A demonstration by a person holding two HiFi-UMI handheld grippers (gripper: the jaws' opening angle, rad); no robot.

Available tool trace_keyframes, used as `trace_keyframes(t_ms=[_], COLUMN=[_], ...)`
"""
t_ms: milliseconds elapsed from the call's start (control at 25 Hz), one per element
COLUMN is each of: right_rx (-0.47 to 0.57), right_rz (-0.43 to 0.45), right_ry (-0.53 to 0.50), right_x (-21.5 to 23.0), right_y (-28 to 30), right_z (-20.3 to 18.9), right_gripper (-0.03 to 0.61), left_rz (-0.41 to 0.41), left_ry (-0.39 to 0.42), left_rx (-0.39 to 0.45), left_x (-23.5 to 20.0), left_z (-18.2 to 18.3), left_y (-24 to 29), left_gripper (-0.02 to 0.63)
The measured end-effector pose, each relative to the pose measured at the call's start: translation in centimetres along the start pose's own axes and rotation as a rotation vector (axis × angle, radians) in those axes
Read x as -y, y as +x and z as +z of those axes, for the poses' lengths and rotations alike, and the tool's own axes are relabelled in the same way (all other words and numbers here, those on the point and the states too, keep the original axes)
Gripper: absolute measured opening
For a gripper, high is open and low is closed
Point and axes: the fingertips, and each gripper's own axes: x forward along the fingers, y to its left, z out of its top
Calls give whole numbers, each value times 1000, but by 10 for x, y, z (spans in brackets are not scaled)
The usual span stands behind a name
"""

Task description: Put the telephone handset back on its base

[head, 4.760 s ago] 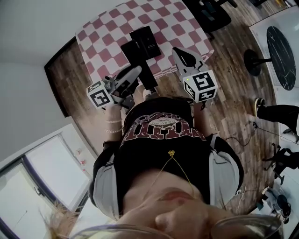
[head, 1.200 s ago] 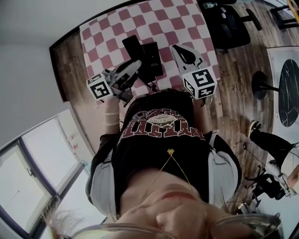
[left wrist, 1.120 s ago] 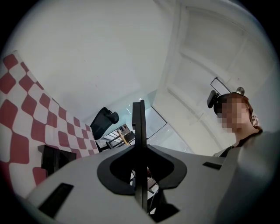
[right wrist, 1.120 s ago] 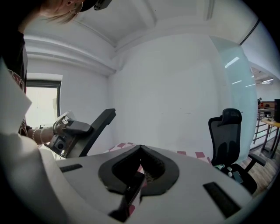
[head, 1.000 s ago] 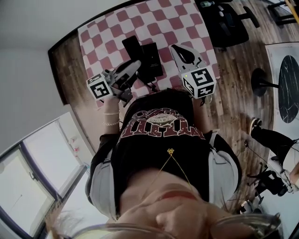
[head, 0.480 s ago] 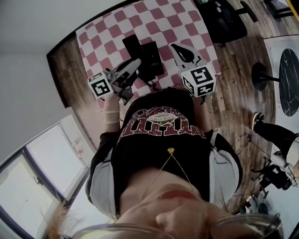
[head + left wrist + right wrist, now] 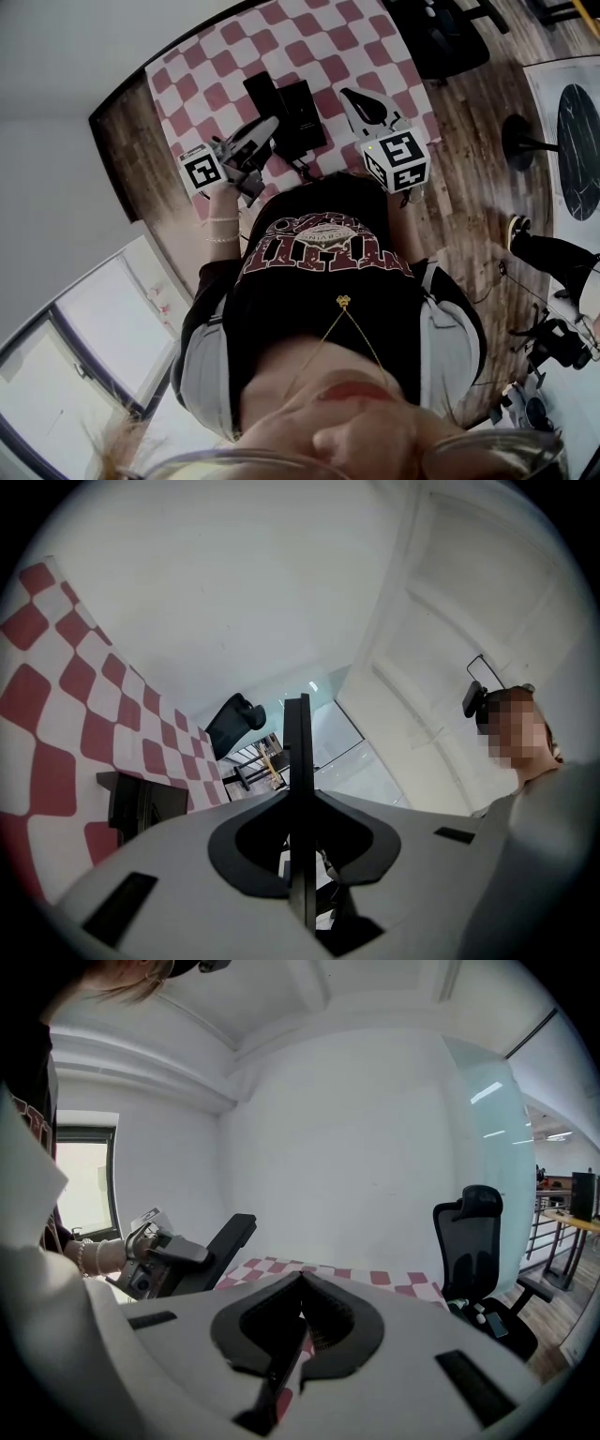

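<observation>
The black telephone base (image 7: 302,114) lies on the red-and-white checkered table (image 7: 328,37); in the left gripper view the base (image 7: 141,803) sits low at the left. My left gripper (image 7: 270,128) is shut on the black handset (image 7: 264,94), just left of the base. Edge-on between the jaws of the left gripper (image 7: 298,803), the handset (image 7: 298,752) is a thin dark bar. The right gripper view shows the handset (image 7: 223,1239) tilted up from that hand. My right gripper (image 7: 361,98) hovers right of the base; the right gripper (image 7: 300,1279) is shut on nothing.
A black office chair (image 7: 436,37) stands beyond the table's far right corner, also in the right gripper view (image 7: 473,1241). Wooden floor surrounds the table. A dark round top (image 7: 574,112) and another person's leg (image 7: 553,248) are at the right.
The left gripper has sunk slightly with the handset still in it, close beside the base. The right gripper has kept its place. The head view has swung a little.
</observation>
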Motion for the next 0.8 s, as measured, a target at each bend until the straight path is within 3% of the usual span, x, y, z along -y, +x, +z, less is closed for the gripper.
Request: trace_keyframes(t_ms=[800], right_rx=[-19], right_rz=[-57], right_ry=[60], right_x=[7], right_y=[-18], right_z=[-21], right_gripper=[14], left_rz=[89], left_ry=[-63], left_rx=[-54], left_x=[-53], left_z=[-29], left_y=[-5], left_gripper=[80])
